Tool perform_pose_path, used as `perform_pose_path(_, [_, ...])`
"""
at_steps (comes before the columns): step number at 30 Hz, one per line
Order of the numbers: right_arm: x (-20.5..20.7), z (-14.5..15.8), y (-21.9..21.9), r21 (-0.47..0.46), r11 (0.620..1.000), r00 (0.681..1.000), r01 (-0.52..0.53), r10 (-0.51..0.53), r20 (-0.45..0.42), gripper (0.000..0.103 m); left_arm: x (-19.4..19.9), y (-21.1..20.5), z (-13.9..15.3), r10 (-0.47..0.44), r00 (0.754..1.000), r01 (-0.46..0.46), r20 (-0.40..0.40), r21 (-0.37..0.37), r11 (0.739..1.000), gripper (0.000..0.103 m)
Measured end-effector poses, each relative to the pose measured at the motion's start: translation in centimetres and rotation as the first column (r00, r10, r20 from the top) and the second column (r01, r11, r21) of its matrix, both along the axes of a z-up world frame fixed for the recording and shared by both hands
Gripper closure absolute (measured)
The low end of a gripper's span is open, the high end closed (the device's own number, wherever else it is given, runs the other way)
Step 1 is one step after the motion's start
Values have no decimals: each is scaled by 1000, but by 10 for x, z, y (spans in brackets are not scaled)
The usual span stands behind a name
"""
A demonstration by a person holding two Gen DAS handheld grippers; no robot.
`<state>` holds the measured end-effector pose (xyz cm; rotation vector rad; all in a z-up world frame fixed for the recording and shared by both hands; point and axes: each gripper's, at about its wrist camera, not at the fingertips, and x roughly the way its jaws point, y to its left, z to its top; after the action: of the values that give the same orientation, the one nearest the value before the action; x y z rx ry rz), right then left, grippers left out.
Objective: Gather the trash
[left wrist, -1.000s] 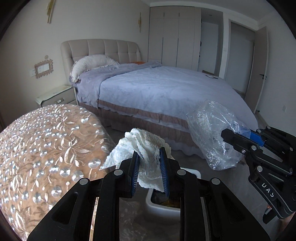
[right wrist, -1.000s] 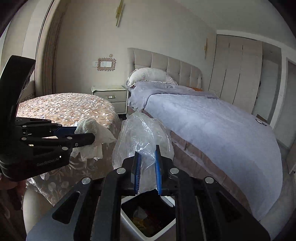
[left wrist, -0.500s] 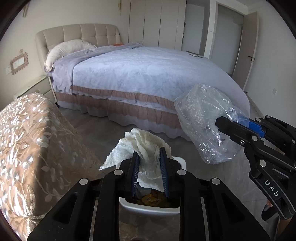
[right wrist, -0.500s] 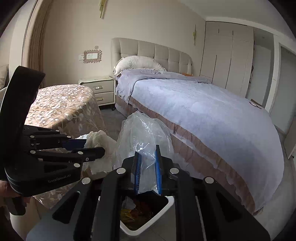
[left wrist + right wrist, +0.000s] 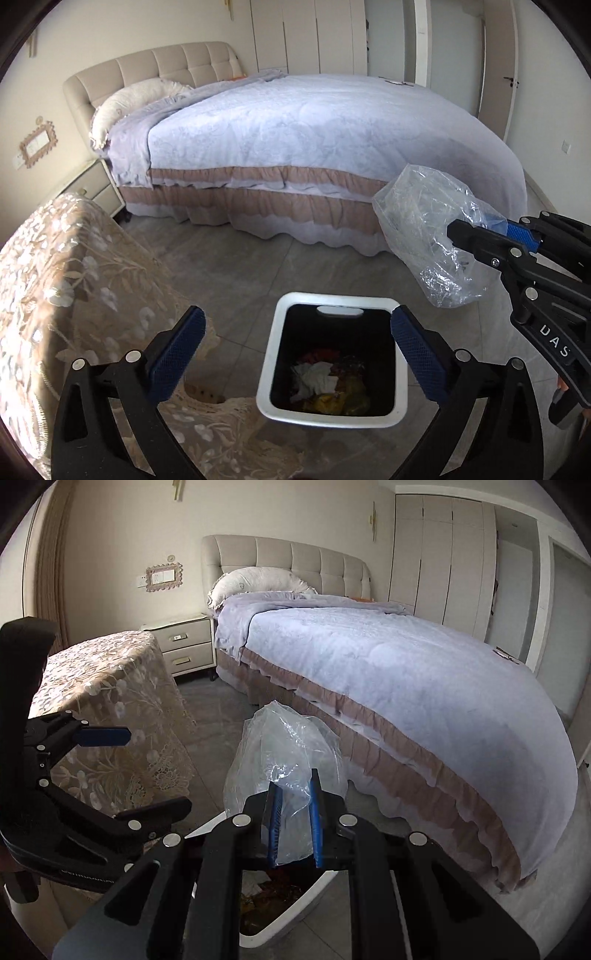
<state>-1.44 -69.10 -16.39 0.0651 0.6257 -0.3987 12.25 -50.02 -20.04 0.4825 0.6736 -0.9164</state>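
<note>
A white trash bin (image 5: 271,363) with a dark inside stands on the floor. A white crumpled tissue (image 5: 314,380) lies in it on coloured scraps. My left gripper (image 5: 297,347) is open and empty right above the bin. My right gripper (image 5: 294,816) is shut on a crumpled clear plastic bag (image 5: 284,753) and holds it above the bin's edge (image 5: 291,919). In the left wrist view the bag (image 5: 424,232) hangs in the air right of the bin.
A table with a beige lace cloth (image 5: 66,295) stands close on the left. A bed with a lilac cover (image 5: 314,136) fills the back, with a nightstand (image 5: 184,646) beside it. Grey tile floor (image 5: 236,266) lies between bed and bin.
My left gripper has opened and let go of the white tissue, which now lies in the bin. Both grippers have tilted down toward the bin. The right gripper still holds the bag.
</note>
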Motion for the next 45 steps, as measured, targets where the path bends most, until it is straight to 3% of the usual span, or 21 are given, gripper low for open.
perform_pose_path(9, [19, -26, 2, 37, 998, 999, -44, 45, -30, 88, 7, 21, 24, 69, 997, -66, 32, -76, 995, 5])
perform_pose_path(21, [33, -85, 10, 58, 992, 988, -116, 121, -92, 87, 11, 24, 15, 95, 995, -93, 31, -61, 994, 5])
perform_pose_path(23, [32, -86, 9, 45, 991, 988, -128, 132, -82, 71, 9, 24, 17, 92, 995, -90, 38, -66, 994, 5])
perform_pose_path(24, [32, -86, 9, 50, 988, 986, -143, 147, -80, 26, 8, 24, 18, 90, 995, -87, 38, -67, 994, 5])
perform_pose_path(25, [32, -85, 8, 48, 987, 986, -151, 154, -70, 7, 8, 24, 19, 91, 995, -88, 39, -67, 994, 5])
perform_pose_path(32, [25, -76, 11, -12, 989, 989, -146, 145, -21, 3, 0, 28, 29, 89, 994, -84, 56, -83, 993, 5])
perform_pose_path(45, [0, 2, 26, -111, 985, 977, -134, 150, 152, 3, -13, 71, 79, 143, 984, -123, 106, -177, 976, 5])
